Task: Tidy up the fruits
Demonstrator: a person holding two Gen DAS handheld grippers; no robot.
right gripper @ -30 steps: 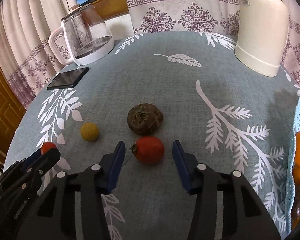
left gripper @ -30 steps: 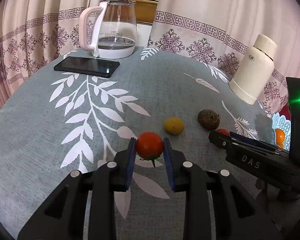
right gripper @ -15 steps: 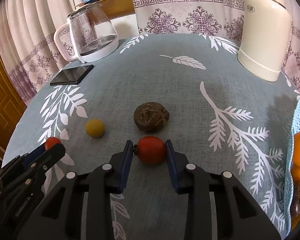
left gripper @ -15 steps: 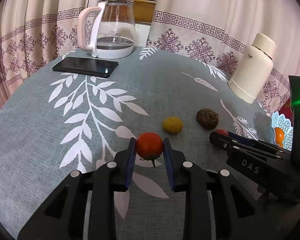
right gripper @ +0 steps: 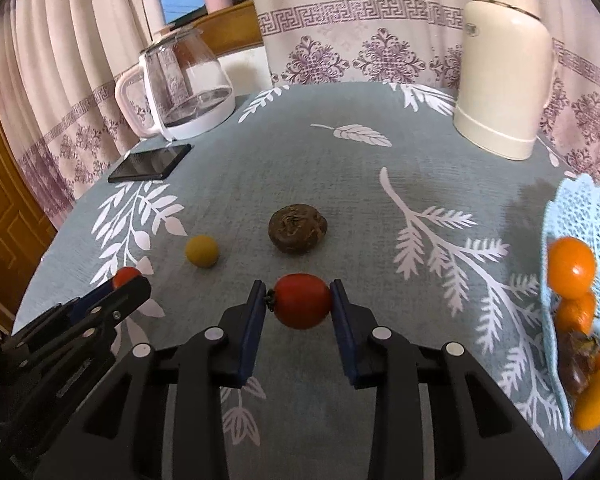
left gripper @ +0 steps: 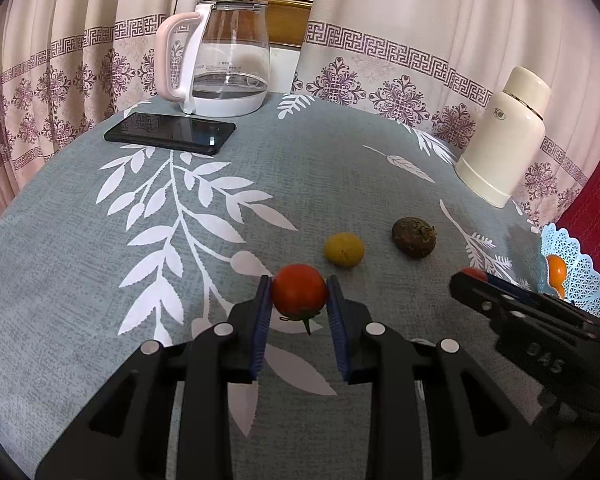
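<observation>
My left tongs (left gripper: 299,300) clamp 1 red tomato (left gripper: 299,290). My right tongs (right gripper: 300,304) grip another tomato (right gripper: 302,300) above the desk (right gripper: 340,168), near the brown fruit (right gripper: 297,229).

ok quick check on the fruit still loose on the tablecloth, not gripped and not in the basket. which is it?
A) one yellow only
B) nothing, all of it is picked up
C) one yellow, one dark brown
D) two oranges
C: a small yellow fruit and a dark brown fruit lie free on the cloth, while each gripper, left gripper and right gripper, is shut on a red tomato.
</observation>
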